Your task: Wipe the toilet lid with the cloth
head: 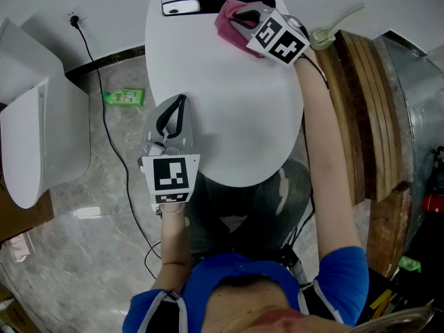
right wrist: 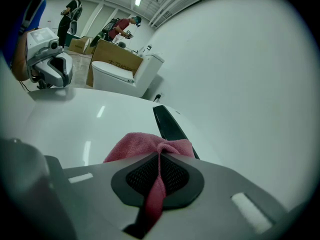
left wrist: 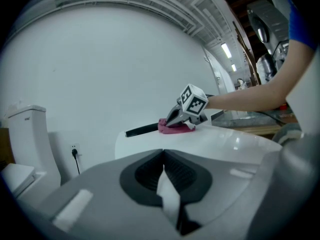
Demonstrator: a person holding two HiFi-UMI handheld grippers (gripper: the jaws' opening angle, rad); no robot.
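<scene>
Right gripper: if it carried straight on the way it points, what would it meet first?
Probably the black strip at the back of the toilet lid, just past the cloth it grips; depth unclear.

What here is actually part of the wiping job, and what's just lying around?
In the job: pink cloth, toilet lid, right gripper holding the cloth.
Lying about: green packet, black cable, second toilet, wooden boards.

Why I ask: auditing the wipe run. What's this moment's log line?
right gripper: shut on cloth | cloth: on lid, rear | left gripper: shut, empty, over lid's left side
</scene>
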